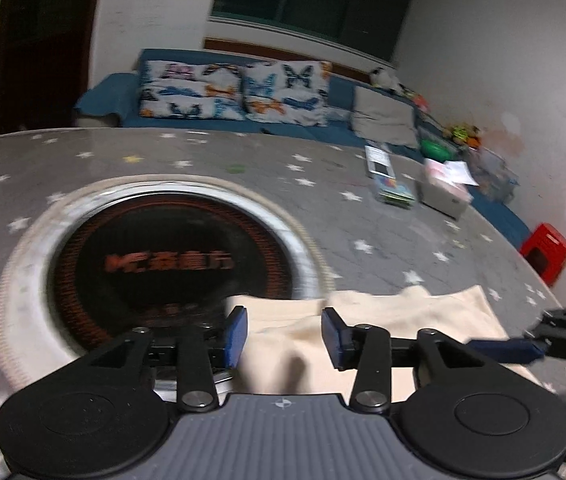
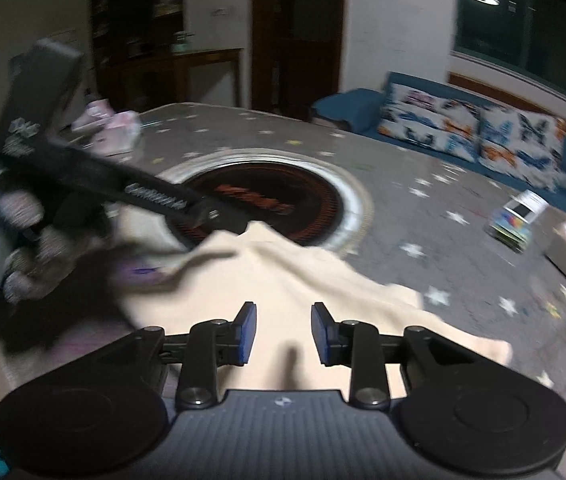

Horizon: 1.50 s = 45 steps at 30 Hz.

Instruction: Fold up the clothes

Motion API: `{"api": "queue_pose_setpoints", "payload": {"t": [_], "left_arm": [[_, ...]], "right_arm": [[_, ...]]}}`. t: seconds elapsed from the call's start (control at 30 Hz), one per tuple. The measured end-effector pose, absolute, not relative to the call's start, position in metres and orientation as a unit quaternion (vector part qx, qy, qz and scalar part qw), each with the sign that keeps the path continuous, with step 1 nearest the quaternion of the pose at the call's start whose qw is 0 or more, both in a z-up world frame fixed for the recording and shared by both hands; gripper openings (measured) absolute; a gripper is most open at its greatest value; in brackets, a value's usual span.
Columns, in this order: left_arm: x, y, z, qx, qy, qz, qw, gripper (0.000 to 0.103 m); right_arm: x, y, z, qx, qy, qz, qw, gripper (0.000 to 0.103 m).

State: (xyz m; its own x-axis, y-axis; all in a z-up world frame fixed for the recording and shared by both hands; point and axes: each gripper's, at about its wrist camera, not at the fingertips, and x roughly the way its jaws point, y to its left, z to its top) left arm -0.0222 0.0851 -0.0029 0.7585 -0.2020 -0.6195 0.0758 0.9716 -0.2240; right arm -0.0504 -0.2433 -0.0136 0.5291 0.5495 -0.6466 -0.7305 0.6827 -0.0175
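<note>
Meanwhile, a cream garment waits on the star-print table

Both grippers hover over the cream garment point(image 2: 283, 276), which lies rumpled beside the round heater plate point(image 1: 171, 260) on the star-patterned tablecloth point(image 1: 363, 216); left gripper point(image 1: 285, 334) and right gripper point(image 2: 284, 332) stand released, pads apart, gripping nothing.

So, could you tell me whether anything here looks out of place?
Yes: the cream garment lies rumpled, its far edge draped over the rim of the round heater set in the table.
</note>
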Motion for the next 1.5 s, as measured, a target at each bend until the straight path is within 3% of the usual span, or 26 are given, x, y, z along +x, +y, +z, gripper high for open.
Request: {"api": "queue_pose_setpoints", "payload": {"t": [0.23,0.47,0.53,0.77,1.03,1.4,1.5], "left_arm": [[-0.042,0.116,-0.007,-0.121,0.354,-0.043,0.926,0.056],[-0.053,0.126,-0.011,-0.175,0.368,-0.052,0.912,0.059],[-0.054,0.125,-0.012,-0.185,0.370,-0.056,0.909,0.061],[-0.046,0.129,-0.023,-0.265,0.390,-0.050,0.880,0.063],[-0.042,0.132,-0.025,-0.346,0.389,-0.052,0.852,0.066],[-0.035,0.114,-0.033,-0.412,0.395,-0.071,0.818,0.064],[-0.035,0.110,-0.037,-0.413,0.399,-0.074,0.815,0.054]], "right_arm": [[-0.085,-0.194,-0.017,-0.212,0.293,0.444,0.820,0.041],[-0.102,-0.157,-0.041,-0.273,0.285,0.460,0.795,0.041],[-0.102,-0.153,-0.045,-0.280,0.284,0.455,0.796,0.040],[-0.089,-0.163,-0.041,-0.239,0.297,0.446,0.810,0.015],[-0.073,-0.192,-0.019,-0.152,0.300,0.452,0.826,0.013],[-0.076,-0.207,-0.008,-0.118,0.288,0.453,0.836,0.012],[-0.077,-0.207,-0.009,-0.117,0.288,0.454,0.835,0.012]]}}
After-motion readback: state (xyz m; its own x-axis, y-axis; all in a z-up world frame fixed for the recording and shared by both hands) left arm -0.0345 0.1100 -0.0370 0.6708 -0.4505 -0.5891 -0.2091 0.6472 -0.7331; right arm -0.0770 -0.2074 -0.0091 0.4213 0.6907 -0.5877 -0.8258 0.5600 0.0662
